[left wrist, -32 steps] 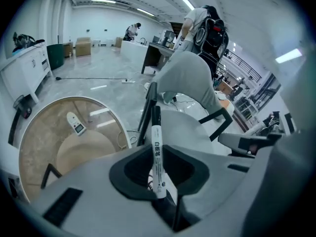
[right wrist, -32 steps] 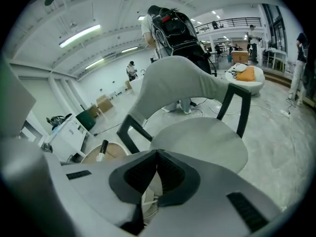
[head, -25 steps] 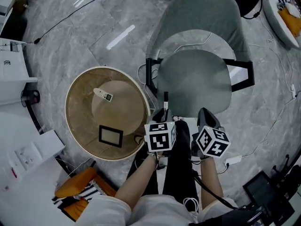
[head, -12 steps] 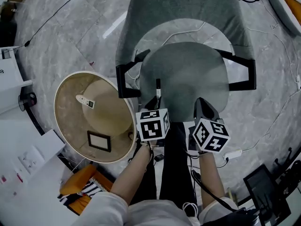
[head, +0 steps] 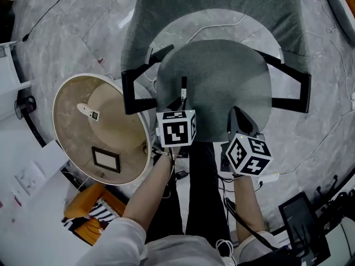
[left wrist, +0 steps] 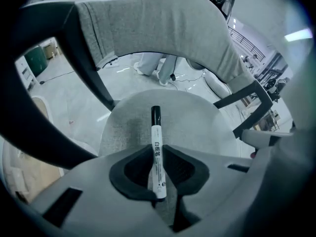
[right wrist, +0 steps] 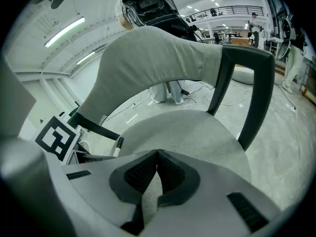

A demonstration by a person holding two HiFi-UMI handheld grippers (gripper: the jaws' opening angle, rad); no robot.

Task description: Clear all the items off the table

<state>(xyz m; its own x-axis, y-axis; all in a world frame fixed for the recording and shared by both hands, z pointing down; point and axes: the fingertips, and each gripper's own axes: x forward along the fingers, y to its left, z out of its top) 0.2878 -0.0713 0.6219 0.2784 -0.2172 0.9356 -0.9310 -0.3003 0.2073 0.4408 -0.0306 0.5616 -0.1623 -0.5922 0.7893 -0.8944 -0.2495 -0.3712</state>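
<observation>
Grey chair seat (head: 222,82) sits below the left claw (left wrist: 157,157), which pinches a whiteboard marker (left wrist: 155,127); right claw (right wrist: 155,157) closed on nothing; step judged drop-off, next: lower, open, return to desk (head: 72,134).

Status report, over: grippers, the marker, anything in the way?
Left gripper shut on marker, over chair seat. Right gripper shut, empty. White device, dark frame on round table. Nothing blocking.

Open lab hall: strip lights (right wrist: 64,32), railed mezzanine (right wrist: 224,10), loose cables (left wrist: 57,76) across polished stone floor (head: 72,43).
</observation>
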